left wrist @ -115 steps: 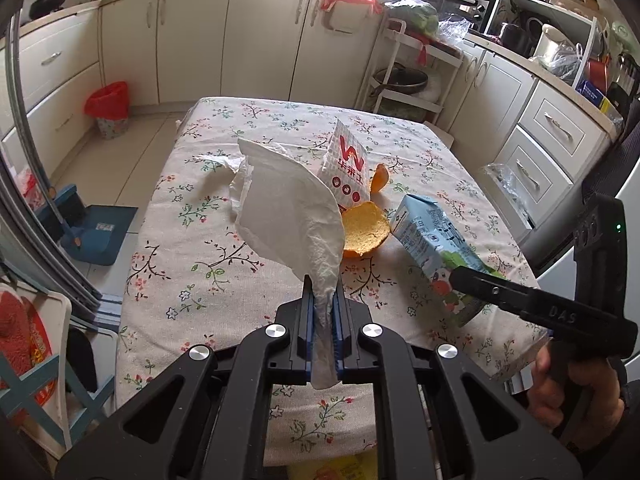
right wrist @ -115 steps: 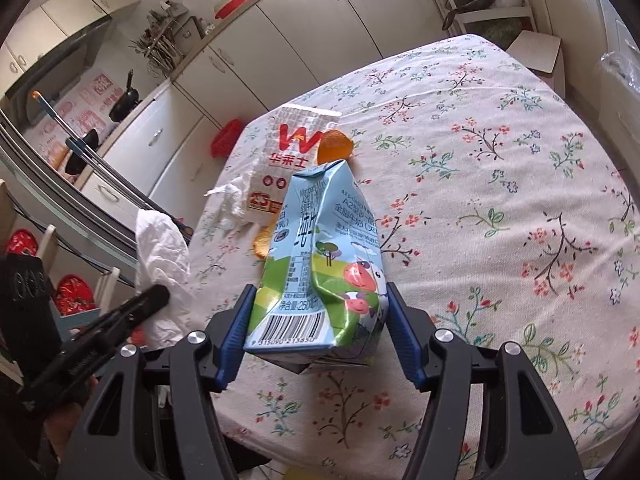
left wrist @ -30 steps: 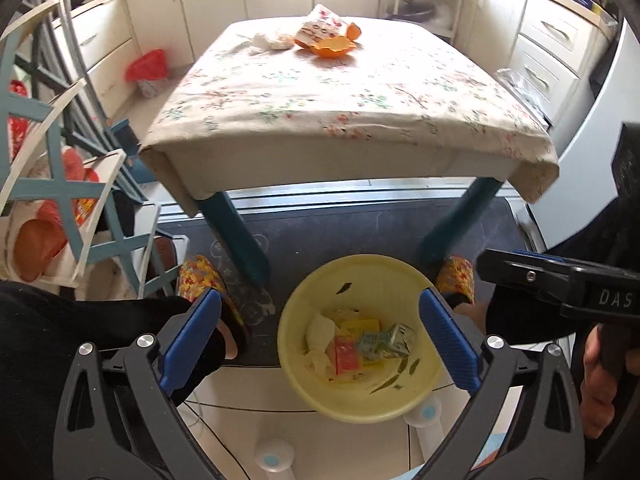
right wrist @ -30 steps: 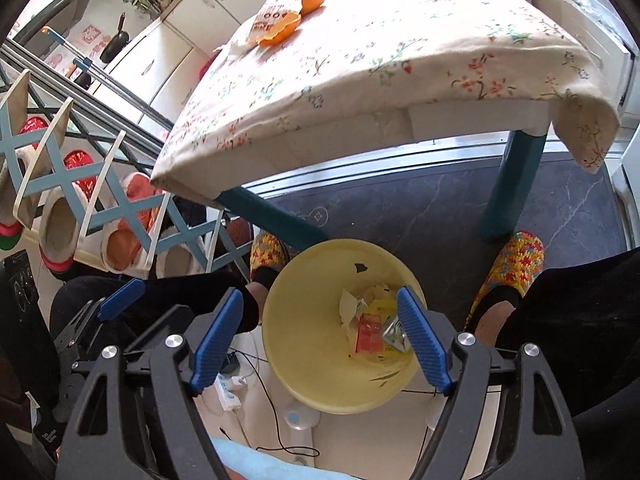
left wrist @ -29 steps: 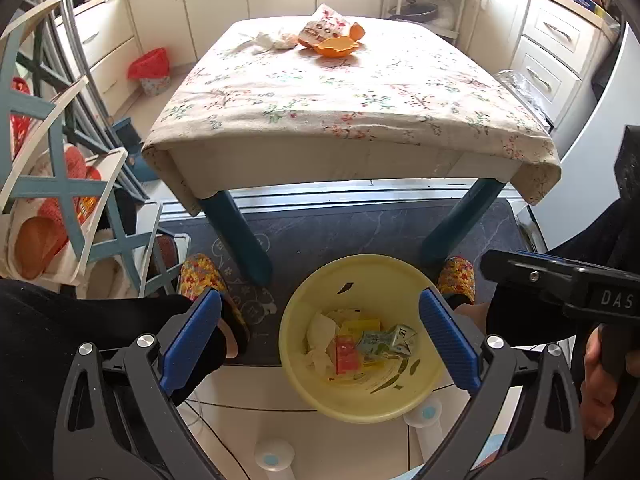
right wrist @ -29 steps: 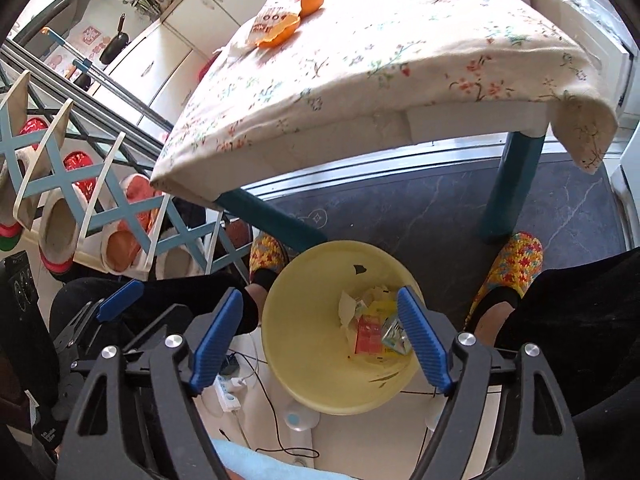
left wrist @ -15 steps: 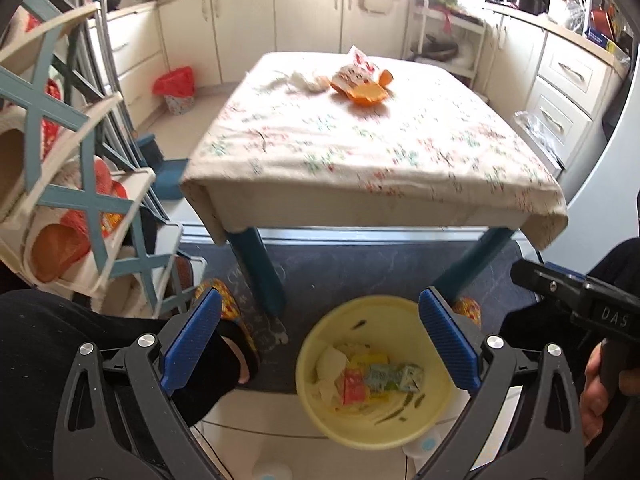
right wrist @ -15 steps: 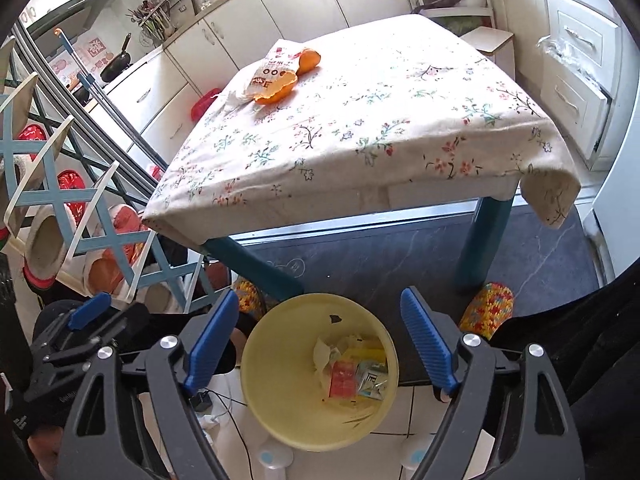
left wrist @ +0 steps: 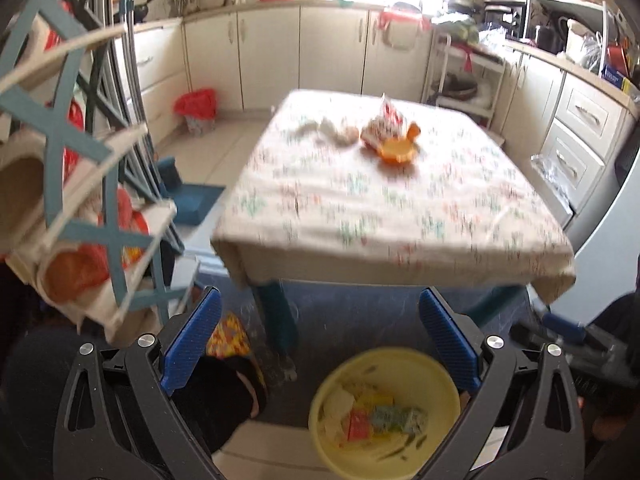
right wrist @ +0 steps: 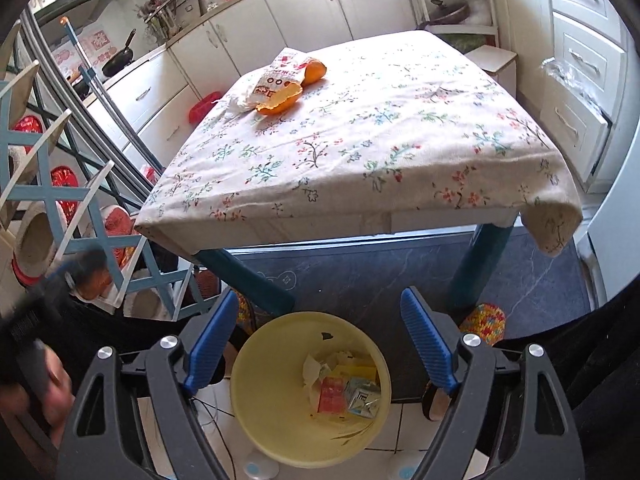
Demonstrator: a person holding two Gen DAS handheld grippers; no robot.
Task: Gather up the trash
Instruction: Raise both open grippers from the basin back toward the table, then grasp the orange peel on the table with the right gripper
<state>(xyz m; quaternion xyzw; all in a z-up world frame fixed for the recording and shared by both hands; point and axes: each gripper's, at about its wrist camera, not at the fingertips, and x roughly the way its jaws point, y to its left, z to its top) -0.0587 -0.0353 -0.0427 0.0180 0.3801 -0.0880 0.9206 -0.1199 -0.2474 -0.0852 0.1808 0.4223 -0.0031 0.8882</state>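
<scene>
Down on the floor, the yellow bin (right wrist: 256, 400) sits just in front of the table (right wrist: 360, 152), between the person's two patterned slippers (right wrist: 482, 318). Inside it lie a crumpled white tissue (right wrist: 314, 368), a red packet (right wrist: 331, 395), some yellow wrappers and the flattened milk carton (right wrist: 362, 396), all bunched toward one side. The right tool (right wrist: 316, 336) hangs over the bin with its blue pads spread wide and nothing between them. The left tool (left wrist: 320, 332) is likewise wide apart and empty, held above the same bin, though that view is blurred.

Up on the flowered tablecloth, at the far end, more trash waits: a red-and-white paper snack bag (right wrist: 280, 80), an orange peel cup (right wrist: 278, 104) lying just in front of it, another piece of orange (right wrist: 314, 70) touching the bag's far side, and a white tissue wad (right wrist: 240, 100) just beside the bag. A red-lined waste basket (left wrist: 196, 110) stands by the cabinets, well apart from the table. A blue-and-white shoe rack (right wrist: 48, 200) stands on the left.
</scene>
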